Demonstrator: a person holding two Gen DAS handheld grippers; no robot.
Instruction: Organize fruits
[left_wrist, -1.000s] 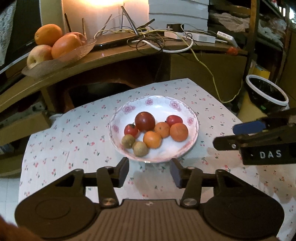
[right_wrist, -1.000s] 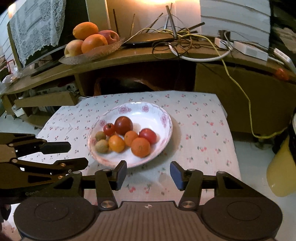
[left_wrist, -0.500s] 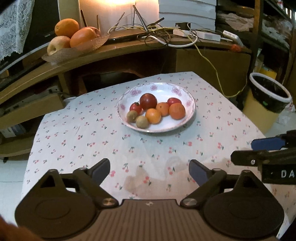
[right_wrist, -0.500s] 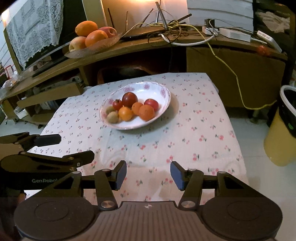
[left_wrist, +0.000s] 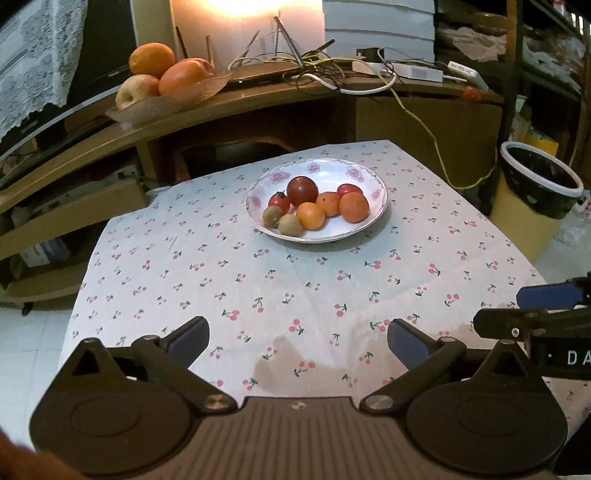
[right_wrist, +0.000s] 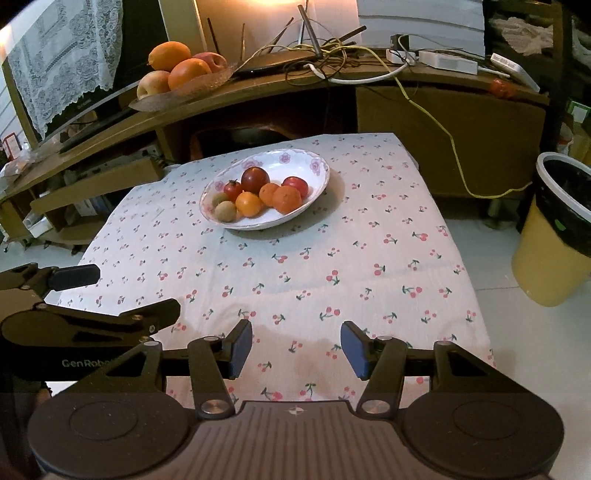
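Left wrist view: the left gripper (left_wrist: 295, 339) has backed further from the white floral-rimmed plate (left_wrist: 373, 216) than a second ago, its jaws now spread wide and holding nothing. The plate sits toward the far end of the cherry-print tablecloth (left_wrist: 229, 280), its row of fruits (left_wrist: 317, 206) running left to right.

Right wrist view: the right gripper (right_wrist: 296, 347) has also pulled back, jaws parted, empty. The plate (right_wrist: 314, 195) appears oval, long axis rising rightward.
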